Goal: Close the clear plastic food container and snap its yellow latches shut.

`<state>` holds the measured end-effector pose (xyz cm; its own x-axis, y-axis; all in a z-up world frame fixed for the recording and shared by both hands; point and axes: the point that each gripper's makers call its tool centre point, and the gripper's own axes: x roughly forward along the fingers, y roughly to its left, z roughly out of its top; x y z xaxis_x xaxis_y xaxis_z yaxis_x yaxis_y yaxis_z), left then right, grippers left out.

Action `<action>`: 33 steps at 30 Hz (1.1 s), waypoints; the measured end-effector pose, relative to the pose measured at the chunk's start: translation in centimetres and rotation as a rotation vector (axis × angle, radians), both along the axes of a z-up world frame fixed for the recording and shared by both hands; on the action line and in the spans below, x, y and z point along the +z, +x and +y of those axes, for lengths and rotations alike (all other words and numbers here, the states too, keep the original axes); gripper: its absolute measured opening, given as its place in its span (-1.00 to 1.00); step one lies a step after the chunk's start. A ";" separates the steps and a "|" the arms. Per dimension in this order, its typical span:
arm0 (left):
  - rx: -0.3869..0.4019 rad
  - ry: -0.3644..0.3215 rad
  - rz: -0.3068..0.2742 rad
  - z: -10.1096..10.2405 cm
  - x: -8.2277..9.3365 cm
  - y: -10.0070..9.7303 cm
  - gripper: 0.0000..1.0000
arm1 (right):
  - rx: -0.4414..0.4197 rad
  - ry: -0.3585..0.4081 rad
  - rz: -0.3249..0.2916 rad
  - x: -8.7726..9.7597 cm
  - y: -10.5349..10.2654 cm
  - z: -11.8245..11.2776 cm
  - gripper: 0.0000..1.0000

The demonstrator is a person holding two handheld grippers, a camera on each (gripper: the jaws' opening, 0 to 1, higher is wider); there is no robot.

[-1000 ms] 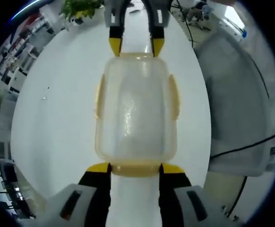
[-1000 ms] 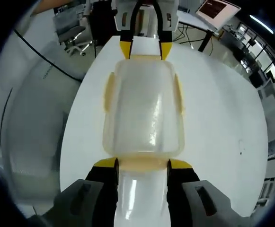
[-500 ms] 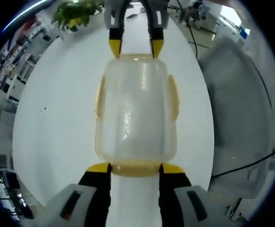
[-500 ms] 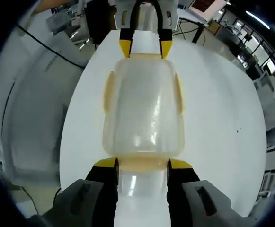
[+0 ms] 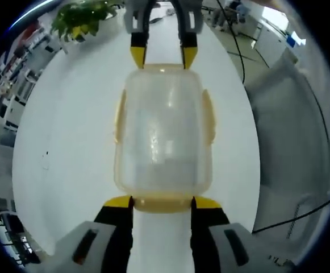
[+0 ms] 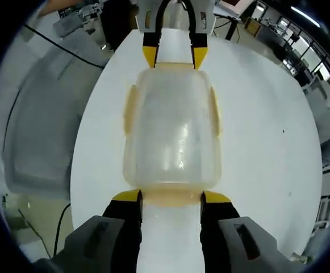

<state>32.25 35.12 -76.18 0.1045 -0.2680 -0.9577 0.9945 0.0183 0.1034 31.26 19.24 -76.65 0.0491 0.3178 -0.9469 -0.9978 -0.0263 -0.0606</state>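
Clear plastic container (image 5: 163, 133) sitting lid-on in the middle of the round white desk (image 5: 68, 142), one gripper at each short end. Left gripper (image 5: 162, 202) with jaws spread, yellow tips either side of the near end latch (image 5: 163, 203) — touching or just beside it, can't tell. Same story for the right gripper (image 6: 171, 197) at the opposite end latch (image 6: 171, 197), jaws wide apart. Pale yellow side latches (image 5: 209, 116) lying flat against the long walls. Potted plant (image 5: 79, 17) at the desk's far edge.

Container (image 5: 163, 136) contents blurred behind cloudy plastic — potted plant (image 5: 79, 17) cut off at edge
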 end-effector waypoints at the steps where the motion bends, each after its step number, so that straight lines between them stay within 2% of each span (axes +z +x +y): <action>1: -0.001 0.002 0.002 -0.4 -0.1 0.0 -0.32 | -0.001 -0.001 0.003 -0.1 0.0 -0.3 -0.28; 7: -0.006 0.006 0.014 -2.3 -0.7 0.2 -0.32 | -0.010 -0.011 0.014 -0.6 0.2 -2.6 -0.28; 13: -0.010 0.017 0.027 -4.0 -1.3 0.5 -0.32 | -0.016 -0.018 0.017 -1.3 0.5 -3.9 -0.27; 18: -0.011 0.025 0.048 -4.4 -1.8 0.4 -0.32 | -0.013 -0.026 0.031 -2.1 0.2 -4.4 -0.27; 22: -0.012 0.046 0.042 -4.2 -2.1 0.5 -0.32 | -0.017 -0.010 0.032 -1.9 0.4 -4.2 -0.27; 25: -0.009 0.048 0.061 -4.0 -2.1 0.4 -0.32 | -0.009 -0.011 0.033 -2.0 0.3 -4.0 -0.27; 33: 0.002 0.055 0.076 -3.8 -2.4 0.2 -0.32 | 0.011 -0.048 0.019 -2.2 0.3 -3.9 -0.26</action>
<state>32.45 31.28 -78.59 0.0317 -0.2147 -0.9762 0.9994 0.0171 0.0287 31.56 15.32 -78.89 0.0278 0.2725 -0.9618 -0.9984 -0.0395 -0.0400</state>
